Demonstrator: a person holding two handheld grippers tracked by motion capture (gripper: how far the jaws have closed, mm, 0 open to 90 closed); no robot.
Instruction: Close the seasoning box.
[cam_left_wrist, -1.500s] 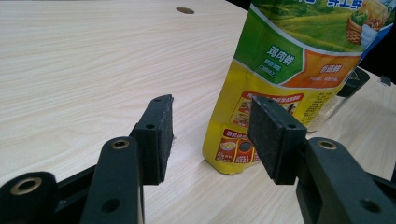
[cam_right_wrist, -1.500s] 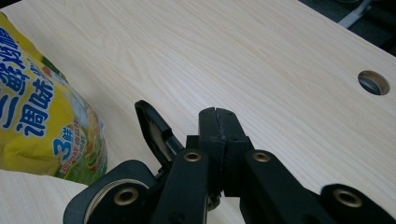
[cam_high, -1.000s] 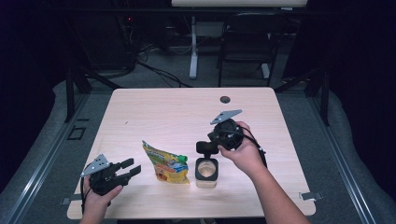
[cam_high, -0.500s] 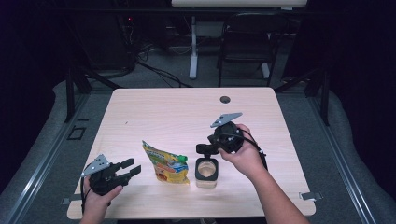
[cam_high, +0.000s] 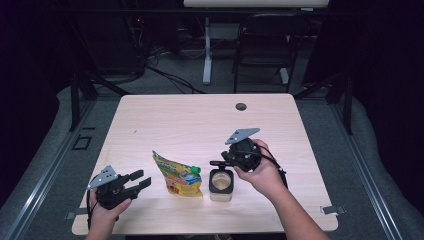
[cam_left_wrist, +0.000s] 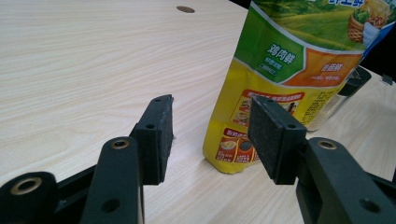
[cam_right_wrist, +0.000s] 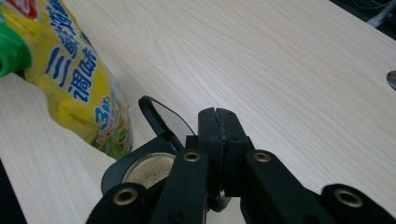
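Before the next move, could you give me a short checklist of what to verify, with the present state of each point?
1. Left tongs open: ok, the two pads stand apart with nothing between them.
2. Left tongs aimed at the seasoning pouch: ok, the pouch stands just ahead, not yet touched.
3. Pouch upright and closed: ok, its green cap is on.
4. Right tongs shut: ok, though whether they pinch the jar's flip lid I cannot tell.
5. Jar open: ok, the lid is up and powder shows inside.
6. Jar upright on the table: ok.
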